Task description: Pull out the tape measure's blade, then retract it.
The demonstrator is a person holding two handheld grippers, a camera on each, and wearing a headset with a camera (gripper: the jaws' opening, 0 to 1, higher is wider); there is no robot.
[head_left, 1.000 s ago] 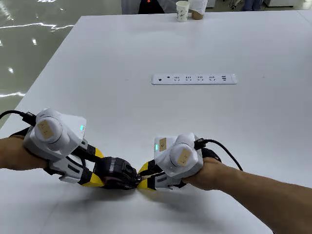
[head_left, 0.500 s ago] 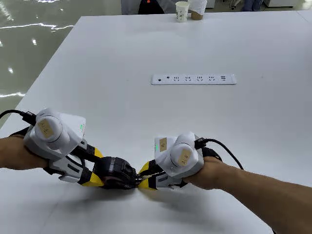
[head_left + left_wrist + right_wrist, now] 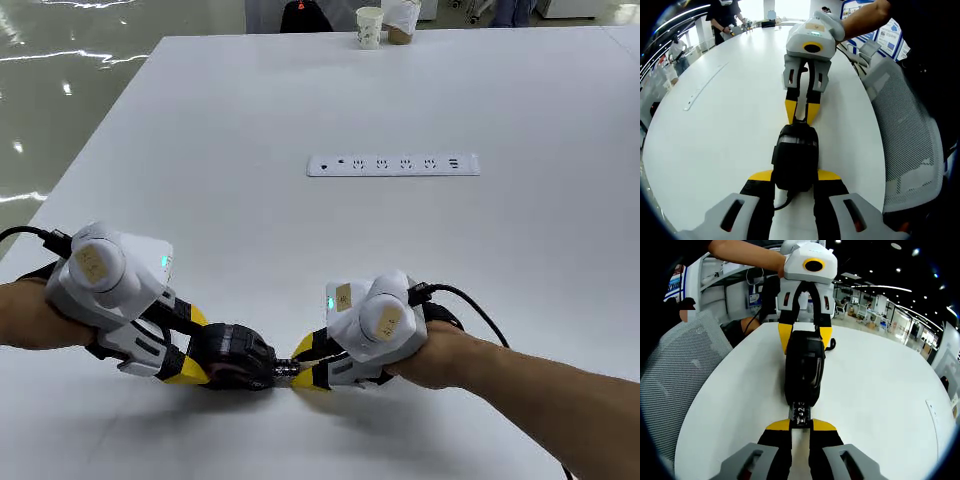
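A black tape measure (image 3: 236, 357) lies low over the white table (image 3: 330, 240) near its front edge. My left gripper (image 3: 205, 347) is shut on its case from the left, yellow pads on both sides. From the right, my right gripper (image 3: 298, 366) is shut on the blade's end hook, and a short bit of blade (image 3: 286, 369) shows between case and pads. In the left gripper view the case (image 3: 796, 157) sits between my jaws, with the right gripper (image 3: 802, 116) pinching just beyond it. The right gripper view shows the hook (image 3: 801, 412) in my right gripper (image 3: 801, 424) and the case (image 3: 805, 365) held by the left gripper (image 3: 805, 340).
A white power strip (image 3: 393, 164) lies mid-table, well beyond the grippers. Paper cups (image 3: 369, 25) stand at the far edge. A grey mesh chair (image 3: 910, 125) is close to the table's near side. A shiny floor lies past the table's left edge.
My right gripper has moved slightly to the right, drawing a short length of blade out of the case. The left gripper and case have stayed put.
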